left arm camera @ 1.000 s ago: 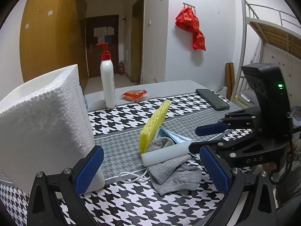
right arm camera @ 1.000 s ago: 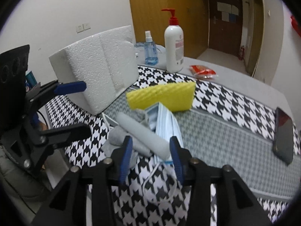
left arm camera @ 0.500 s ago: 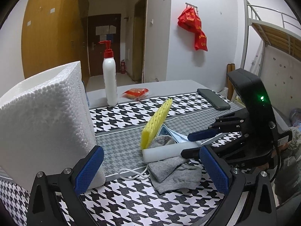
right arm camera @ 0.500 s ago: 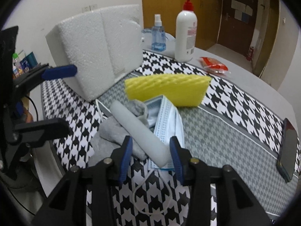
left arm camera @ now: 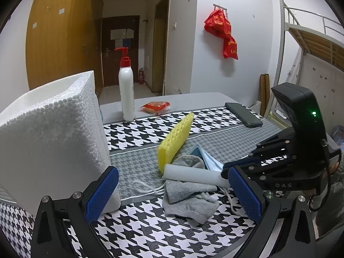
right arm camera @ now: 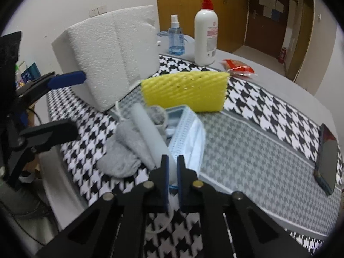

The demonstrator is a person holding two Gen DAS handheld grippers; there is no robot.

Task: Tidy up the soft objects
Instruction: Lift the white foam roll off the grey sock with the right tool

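1. Progress: nothing looks sorted yet. The white polystyrene foam box (left arm camera: pixel 51 137) at the left of the table shows no contents from these views; its inside is hidden, so you cannot confirm it is empty.
2. The soft items lie in one heap on the black-and-white houndstooth cloth (left arm camera: pixel 137 232), just right of the box: a grey knitted sock (left arm camera: pixel 189 200) at the near side, a white foam cylinder (left arm camera: pixel 193 175) lying across it, a pale blue pleated face mask (right arm camera: pixel 189 135) under the cylinder's right side, and a yellow dimpled sponge (left arm camera: pixel 176 137) propped on edge at the far side.
3. By my read, you are on the first pick; all four items remain to be moved.
4. Your left gripper (left arm camera: pixel 172 193) hangs near the box's corner, tilted a little downward, fingers spread wide with nothing between them.
5. Your right gripper (right arm camera: pixel 171 172) pitches steeply down at the near end of the heap. Its blue pads are clenched on the near tip of the foam cylinder, squeezing it thin. The cylinder rests on the sock, not yet lifted.
6. Mind the mask's white ear loop (right arm camera: pixel 163 221) lying under the right fingers; it may drag along.
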